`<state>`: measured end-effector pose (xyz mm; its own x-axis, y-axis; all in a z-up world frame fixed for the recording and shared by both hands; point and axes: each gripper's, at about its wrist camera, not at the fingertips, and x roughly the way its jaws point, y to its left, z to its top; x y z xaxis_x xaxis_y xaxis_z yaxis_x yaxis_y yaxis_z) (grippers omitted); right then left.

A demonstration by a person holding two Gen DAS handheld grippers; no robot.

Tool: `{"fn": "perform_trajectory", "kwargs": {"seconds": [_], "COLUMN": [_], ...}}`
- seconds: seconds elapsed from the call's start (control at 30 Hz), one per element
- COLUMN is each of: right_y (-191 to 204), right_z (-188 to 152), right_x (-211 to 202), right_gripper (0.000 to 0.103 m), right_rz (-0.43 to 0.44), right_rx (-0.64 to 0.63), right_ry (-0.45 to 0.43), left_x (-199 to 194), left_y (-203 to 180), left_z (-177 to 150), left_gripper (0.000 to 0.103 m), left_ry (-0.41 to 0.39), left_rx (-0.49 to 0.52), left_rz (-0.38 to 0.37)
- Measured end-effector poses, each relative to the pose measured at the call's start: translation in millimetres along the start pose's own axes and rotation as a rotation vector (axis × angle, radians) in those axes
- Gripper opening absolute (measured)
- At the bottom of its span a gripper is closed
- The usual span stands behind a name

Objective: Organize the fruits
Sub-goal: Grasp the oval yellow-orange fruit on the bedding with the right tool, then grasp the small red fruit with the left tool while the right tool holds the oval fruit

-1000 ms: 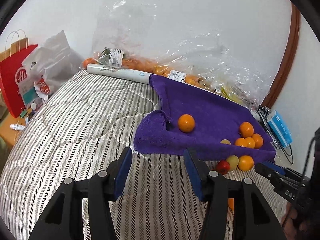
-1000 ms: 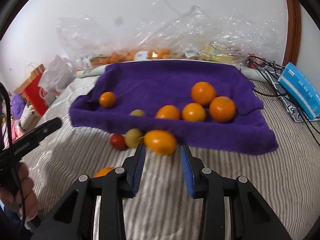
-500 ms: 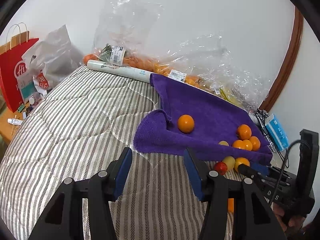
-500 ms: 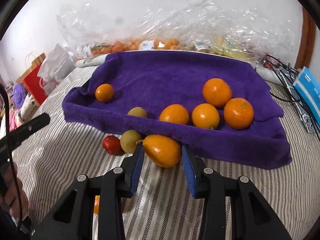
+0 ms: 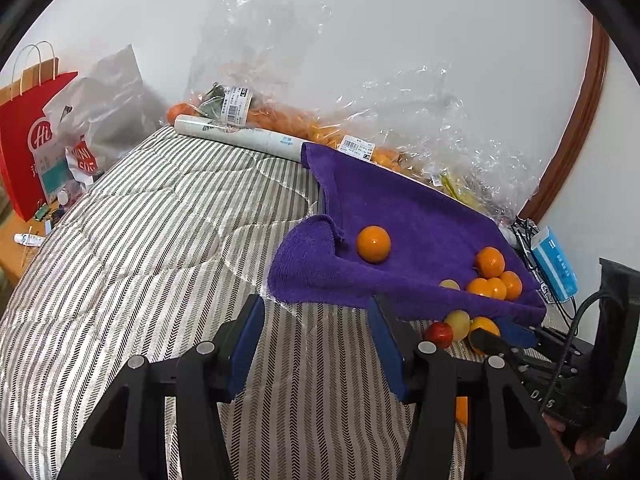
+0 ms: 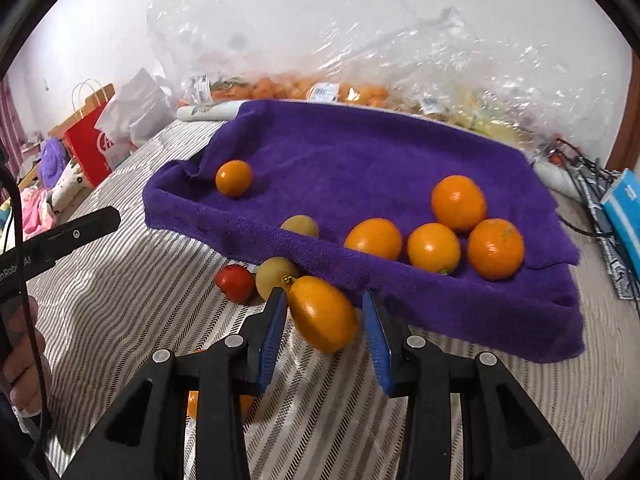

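A purple towel (image 6: 360,160) lies on the striped bed and holds several oranges (image 6: 458,202) and one yellow-green fruit (image 6: 300,225). In front of its edge lie a red fruit (image 6: 235,283), a yellow-green fruit (image 6: 274,276) and an oval orange fruit (image 6: 323,314). My right gripper (image 6: 325,322) is open, its blue pads on either side of the oval orange fruit. My left gripper (image 5: 320,344) is open and empty over the bedcover, left of the towel (image 5: 400,220). The right gripper also shows in the left wrist view (image 5: 504,338).
Clear plastic bags of oranges (image 5: 288,120) and a white roll (image 5: 240,138) line the wall behind the towel. A red paper bag (image 5: 28,136) stands at the far left. A blue box (image 6: 624,212) and cables (image 6: 580,168) lie right. Another orange (image 6: 194,402) lies under my right gripper.
My right gripper has moved forward and down, so the oval orange fruit now sits between its pads. My left gripper has shifted only slightly.
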<state>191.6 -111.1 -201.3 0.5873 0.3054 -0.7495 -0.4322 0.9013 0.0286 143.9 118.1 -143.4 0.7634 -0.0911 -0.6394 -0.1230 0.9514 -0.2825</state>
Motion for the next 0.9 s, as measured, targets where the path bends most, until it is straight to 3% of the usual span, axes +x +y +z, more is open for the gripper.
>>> {"fn": "perform_trajectory", "kwargs": {"seconds": [0.3,0.5,0.6,0.8,0.9], "right_y": [0,-25,-34,-43,-48], "right_z": [-14,-25,-27,-26,-27], "right_x": [-8,-23,-19,-24,-29], "right_gripper": [0.035,0.035,0.035,0.032,0.026], "right_rz": [-0.028,-0.071,-0.064,0.007,0.019], "right_rx": [-0.001,0.036,0.039,0.085,0.114], "right_ry": [-0.025,-0.049,-0.046,-0.083,-0.107], "left_x": [6,22,28,32,32], "left_y": [-7,-20,-26,-28,-26], "left_z": [-3,-13,-18,-22,-21], "left_gripper": [0.051,0.051,0.051,0.051,0.050], "left_ry": [0.027,0.102,0.121,0.154,0.150], "left_rx": [0.035,0.086,0.118,0.118,0.099], "left_rz": [-0.002,-0.004,0.012,-0.021,-0.058]}}
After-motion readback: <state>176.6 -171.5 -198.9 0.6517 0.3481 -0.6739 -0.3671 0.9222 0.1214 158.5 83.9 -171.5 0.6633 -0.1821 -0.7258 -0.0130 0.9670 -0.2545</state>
